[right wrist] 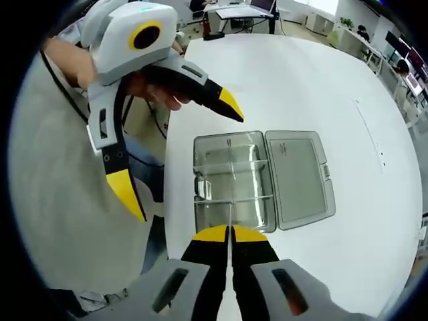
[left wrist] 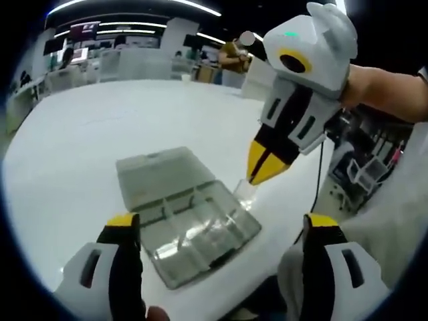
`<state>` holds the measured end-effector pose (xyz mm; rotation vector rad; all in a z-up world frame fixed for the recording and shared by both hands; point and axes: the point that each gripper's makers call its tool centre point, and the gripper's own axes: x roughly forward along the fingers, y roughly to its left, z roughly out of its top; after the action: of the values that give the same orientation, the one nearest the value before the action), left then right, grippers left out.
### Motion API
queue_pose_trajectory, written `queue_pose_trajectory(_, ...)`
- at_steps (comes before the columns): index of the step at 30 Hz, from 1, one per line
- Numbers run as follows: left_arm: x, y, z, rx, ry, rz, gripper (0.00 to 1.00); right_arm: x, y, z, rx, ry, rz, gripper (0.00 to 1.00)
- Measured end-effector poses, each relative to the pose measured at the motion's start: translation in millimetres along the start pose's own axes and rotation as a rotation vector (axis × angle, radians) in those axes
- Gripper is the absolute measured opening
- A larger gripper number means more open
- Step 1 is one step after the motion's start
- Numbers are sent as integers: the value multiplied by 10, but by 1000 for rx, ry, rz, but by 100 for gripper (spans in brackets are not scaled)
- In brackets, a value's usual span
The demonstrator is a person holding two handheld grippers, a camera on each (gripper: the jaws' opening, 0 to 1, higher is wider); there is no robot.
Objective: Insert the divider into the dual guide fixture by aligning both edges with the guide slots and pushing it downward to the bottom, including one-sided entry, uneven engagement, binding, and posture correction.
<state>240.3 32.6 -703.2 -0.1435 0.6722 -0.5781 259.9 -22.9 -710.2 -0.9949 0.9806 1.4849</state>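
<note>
A clear plastic box (left wrist: 190,231) with inner guide walls lies on the white table, its lid (left wrist: 157,170) folded open flat behind it. My right gripper (left wrist: 262,170) comes down at the tray's far right corner, shut on a thin clear divider (left wrist: 246,192). In the right gripper view the divider (right wrist: 230,212) shows edge-on as a thin line from my right gripper (right wrist: 231,234) over the middle of the tray (right wrist: 214,184), with the lid (right wrist: 297,177) to its right. Whether it sits in the slots is unclear. My left gripper (left wrist: 222,224) is open wide near the tray, holding nothing; the same left gripper (right wrist: 182,152) hovers left of the box.
The white table (left wrist: 100,120) is broad, and its edge (right wrist: 170,167) runs close beside the box. The person's light-clothed body (right wrist: 60,200) stands at that edge. A dark cable (left wrist: 318,174) hangs off the table side. Desks and people are far behind.
</note>
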Motion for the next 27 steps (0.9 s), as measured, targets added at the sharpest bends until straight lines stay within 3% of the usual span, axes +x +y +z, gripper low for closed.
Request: queue_pose_trajectory(27,-18,43,-30,-25,5,3,99,79,-6,25,-13,16,14,0)
